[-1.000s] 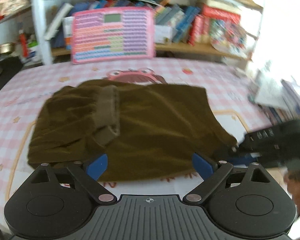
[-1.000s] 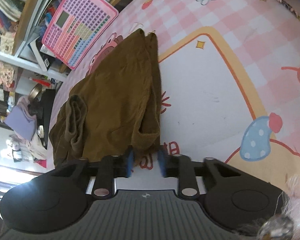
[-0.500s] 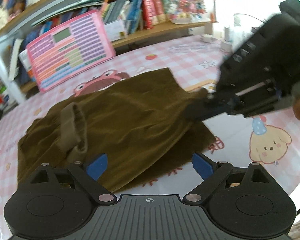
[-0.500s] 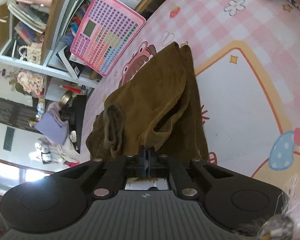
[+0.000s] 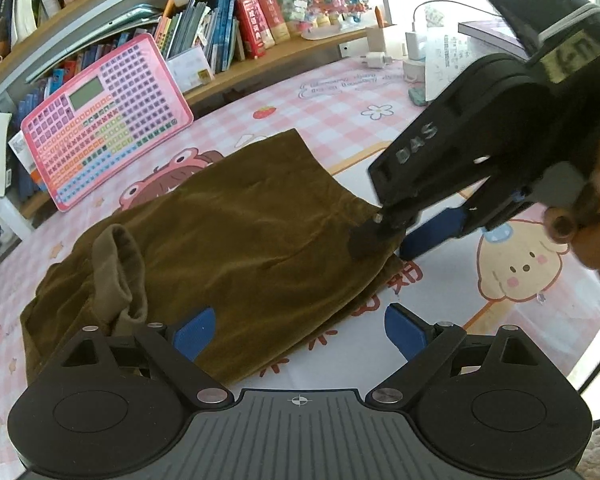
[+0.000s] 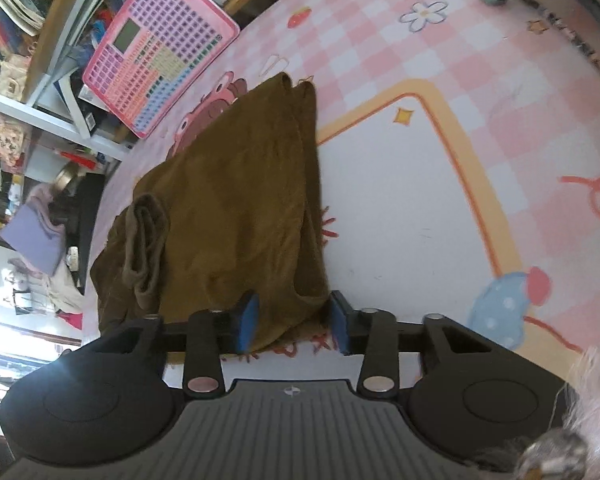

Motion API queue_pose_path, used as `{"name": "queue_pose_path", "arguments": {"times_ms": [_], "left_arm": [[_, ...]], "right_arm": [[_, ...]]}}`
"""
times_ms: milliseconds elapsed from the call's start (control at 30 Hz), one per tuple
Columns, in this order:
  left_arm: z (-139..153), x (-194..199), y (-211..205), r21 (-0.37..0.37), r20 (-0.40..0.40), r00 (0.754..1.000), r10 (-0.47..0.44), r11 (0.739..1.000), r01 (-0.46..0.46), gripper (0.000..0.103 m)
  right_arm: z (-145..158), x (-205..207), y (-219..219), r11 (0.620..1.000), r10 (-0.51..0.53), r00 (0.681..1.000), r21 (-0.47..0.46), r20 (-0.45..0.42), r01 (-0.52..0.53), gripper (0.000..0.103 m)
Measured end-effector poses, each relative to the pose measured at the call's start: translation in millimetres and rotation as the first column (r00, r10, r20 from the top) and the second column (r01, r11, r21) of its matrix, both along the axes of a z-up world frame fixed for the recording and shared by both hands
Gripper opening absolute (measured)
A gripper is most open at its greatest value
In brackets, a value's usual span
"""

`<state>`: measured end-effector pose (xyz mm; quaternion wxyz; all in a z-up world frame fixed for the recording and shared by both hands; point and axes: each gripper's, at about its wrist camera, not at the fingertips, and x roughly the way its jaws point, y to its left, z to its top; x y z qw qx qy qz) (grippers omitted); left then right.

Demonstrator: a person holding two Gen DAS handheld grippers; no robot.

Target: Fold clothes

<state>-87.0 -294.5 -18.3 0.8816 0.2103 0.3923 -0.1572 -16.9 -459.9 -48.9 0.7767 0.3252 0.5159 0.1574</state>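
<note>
A brown corduroy garment [image 5: 240,232] lies folded on the pink checked mat [image 5: 340,112], with a lighter ribbed band [image 5: 118,268] bunched at its left end. My left gripper [image 5: 300,332] hovers open over the garment's near edge, holding nothing. My right gripper [image 5: 388,236], held by a hand [image 5: 596,220], sits at the garment's right corner. In the right wrist view that gripper [image 6: 292,320] has its jaws opening. The corner of the garment [image 6: 236,200] lies slack between the blue pads [image 6: 248,316], which do not press on it.
A pink toy keyboard [image 5: 104,120] leans against a low shelf of books [image 5: 236,20] behind the garment. Chargers and papers [image 5: 440,52] stand at the back right. The mat's white cartoon panel [image 6: 400,200] lies bare to the garment's right.
The right gripper closed on the garment's corner and lifted it, then let go; the corner now lies flat. The left gripper's view has rolled and shifted over the near edge.
</note>
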Motion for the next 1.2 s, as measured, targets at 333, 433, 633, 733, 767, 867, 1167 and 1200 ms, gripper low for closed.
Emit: {"name": "queue_pose_path", "arguments": {"times_ms": [333,433,633,733,767,867,1167,1200], "left_arm": [[-24,16,-32,0.198,0.03,0.994,-0.102,0.976,0.094,0.08],[-27,26,-41,0.226,0.068,0.991,-0.118,0.969,0.1,0.043],[-32,33,-51,0.239,0.117,0.978,-0.174,0.961,0.143,0.008],[-33,34,-49,0.219,0.109,0.977,-0.182,0.963,0.154,0.004],[-32,34,-47,0.203,0.107,0.979,-0.175,0.967,0.151,0.004],[-24,35,-38,0.153,0.105,0.982,-0.156,0.978,0.14,0.003],[12,11,-16,-0.016,0.113,0.989,-0.093,0.995,0.096,0.003],[15,9,-14,-0.03,0.112,0.99,-0.089,0.995,0.093,0.003]], "right_arm": [[20,13,-3,0.992,0.019,1.0,0.128,0.014,-0.02,0.012],[23,14,-1,0.991,0.029,1.0,0.133,0.012,-0.03,0.012],[23,18,-8,0.99,0.021,1.0,0.138,0.007,-0.022,0.02],[26,20,-18,0.994,-0.016,1.0,0.111,0.013,0.014,0.062],[24,22,-22,0.993,-0.026,1.0,0.116,0.008,0.025,0.063],[12,31,-30,0.985,-0.054,0.998,0.164,-0.041,0.06,0.07],[-29,59,-29,0.925,-0.088,0.975,0.345,-0.204,0.156,0.073],[-31,61,-29,0.924,-0.09,0.973,0.346,-0.212,0.161,0.07]]}}
